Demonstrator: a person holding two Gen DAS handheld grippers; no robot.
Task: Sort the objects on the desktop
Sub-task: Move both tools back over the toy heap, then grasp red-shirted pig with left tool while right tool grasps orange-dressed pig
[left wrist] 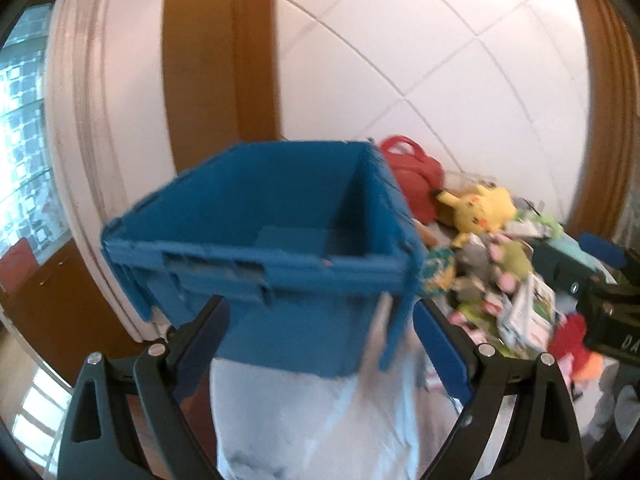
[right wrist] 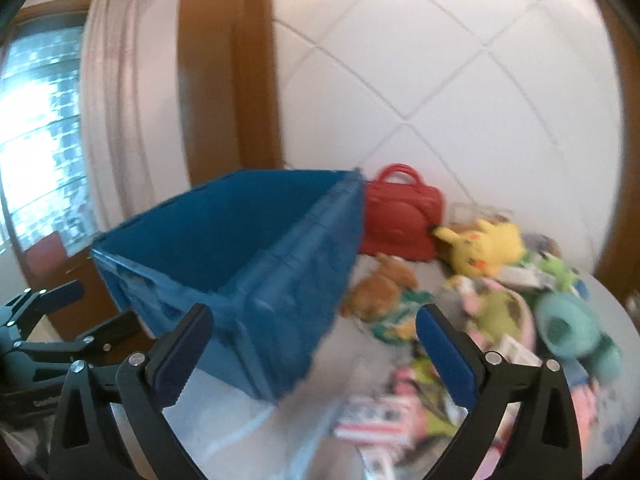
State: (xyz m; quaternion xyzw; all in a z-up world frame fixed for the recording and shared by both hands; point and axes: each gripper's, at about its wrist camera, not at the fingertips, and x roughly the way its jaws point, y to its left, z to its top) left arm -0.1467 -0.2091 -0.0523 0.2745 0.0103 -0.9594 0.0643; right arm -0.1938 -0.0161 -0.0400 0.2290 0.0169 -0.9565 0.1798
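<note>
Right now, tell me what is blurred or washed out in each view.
Left wrist view: the blue crate and toy pile are smeared by motion, the window glares white. Right wrist view: same smear on the crate, cards unreadable, window blown out.

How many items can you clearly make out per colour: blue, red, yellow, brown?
Blue: 1, the crate
Red: 1, the handbag
Yellow: 1, the Pikachu plush
Brown: 1, the brown plush
Total: 4

The rest of the pile is too blurred to count. Both claws, left and right, are open and empty.
</note>
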